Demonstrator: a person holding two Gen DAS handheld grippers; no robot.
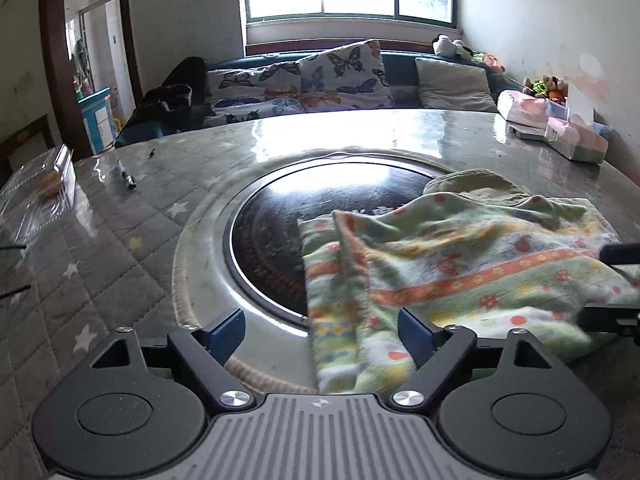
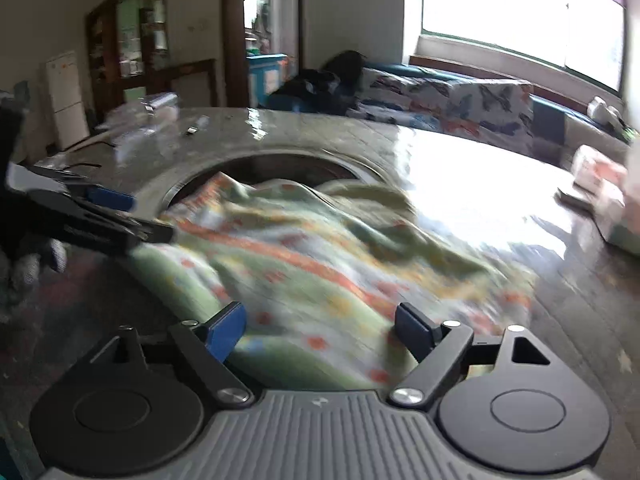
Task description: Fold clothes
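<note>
Both hand-held grippers, left [image 1: 322,330] & right [image 2: 320,328], angled down over garment [image 1: 460,264], jaws spread, empty.

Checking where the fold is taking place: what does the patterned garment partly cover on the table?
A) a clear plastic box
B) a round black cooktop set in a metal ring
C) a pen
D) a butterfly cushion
B: the garment drapes over the right side of the round black cooktop.

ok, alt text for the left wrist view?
The open left gripper hovers over the near edge of a crumpled floral garment, gripping nothing. The garment lies partly over a round black hotplate set into a quilted table. The right gripper enters from the right edge; a sofa and window stand behind.
</note>
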